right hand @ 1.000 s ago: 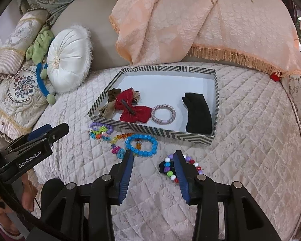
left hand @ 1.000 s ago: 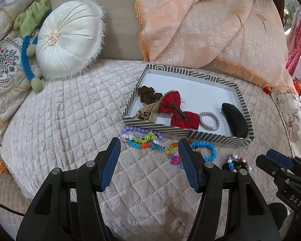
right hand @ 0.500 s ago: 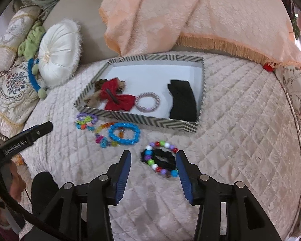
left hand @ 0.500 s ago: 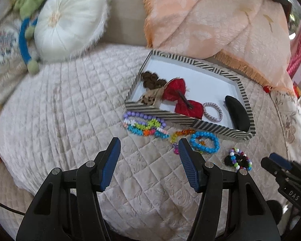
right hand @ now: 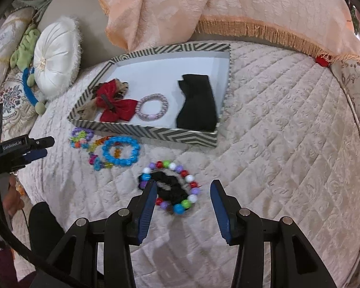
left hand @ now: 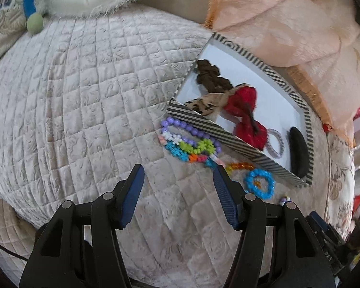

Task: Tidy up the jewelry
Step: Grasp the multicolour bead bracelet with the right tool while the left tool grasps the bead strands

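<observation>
the mixed-colour bead bracelet (right hand: 171,187), ringed round a black scrunchie (right hand: 170,188), lies on the quilted bed (right hand: 276,144) just ahead of the right claw (right hand: 182,200), whose jaws are held moderately apart and empty, slightly to its left side. the left claw (left hand: 178,192), wide and empty, is aimed toward the purple-and-neon bead cluster (left hand: 189,141) beside the striped box (left hand: 228,135). only a bead of the mixed bracelet is shown in the left view.
</observation>
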`<state>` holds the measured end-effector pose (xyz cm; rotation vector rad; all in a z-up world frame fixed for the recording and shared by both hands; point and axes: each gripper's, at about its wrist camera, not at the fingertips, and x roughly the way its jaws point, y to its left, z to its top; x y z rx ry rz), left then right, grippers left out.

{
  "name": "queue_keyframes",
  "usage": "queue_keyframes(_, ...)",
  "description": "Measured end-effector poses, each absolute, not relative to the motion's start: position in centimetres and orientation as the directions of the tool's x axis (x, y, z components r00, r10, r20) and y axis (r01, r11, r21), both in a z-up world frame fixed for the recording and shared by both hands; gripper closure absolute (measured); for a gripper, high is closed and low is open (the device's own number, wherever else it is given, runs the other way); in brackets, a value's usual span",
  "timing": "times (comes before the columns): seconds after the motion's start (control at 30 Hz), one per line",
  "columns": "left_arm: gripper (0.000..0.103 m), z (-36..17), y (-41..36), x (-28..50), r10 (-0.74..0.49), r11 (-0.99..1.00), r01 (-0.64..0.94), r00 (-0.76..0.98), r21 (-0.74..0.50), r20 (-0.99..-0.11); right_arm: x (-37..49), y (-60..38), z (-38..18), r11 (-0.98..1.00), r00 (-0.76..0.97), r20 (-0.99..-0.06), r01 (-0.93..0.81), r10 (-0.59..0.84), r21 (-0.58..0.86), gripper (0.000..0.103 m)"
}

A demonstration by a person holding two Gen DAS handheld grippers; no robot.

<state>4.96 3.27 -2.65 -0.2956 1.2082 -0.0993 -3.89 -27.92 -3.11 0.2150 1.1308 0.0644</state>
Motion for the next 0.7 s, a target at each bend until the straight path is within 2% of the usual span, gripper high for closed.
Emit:
queue_keyframes(0.13, 0.043, -3.5, 3.7, 6.1, -0.231, 0.953, -0.108, 0.340, -0.282, -0.912, -3.4, -29.3, -3.8, 0.983, 0.409, -0.903, 0.065, 0.130, 0.171, 0.059)
queue_keyframes(0.37, 0.043, -5.1, 4.1, 7.5, -0.279, 0.930, -0.153, 0.293, -0.333, -0.915, -2.4, -29.1, -4.9, 0.983, 0.384, -0.909, 0.021, 0.162, 0.184, 0.059)
queue_keyframes(0.5, 0.043, -5.8, 4.4, 8.4, -0.293, 0.917, -0.189, 0.275, -0.350, -0.916, -1.3, -28.2, -5.9, 0.995, 0.345, -0.934, -0.023, 0.097, 0.095, 0.059)
queue_keyframes(0.7, 0.043, -6.7, 5.0, 9.3, -0.293, 0.905, -0.234, 0.259, -0.354, -0.920, -0.4, -27.1, -7.6, 0.992, 0.264, -0.962, -0.122, 0.076, 0.045, 0.062)
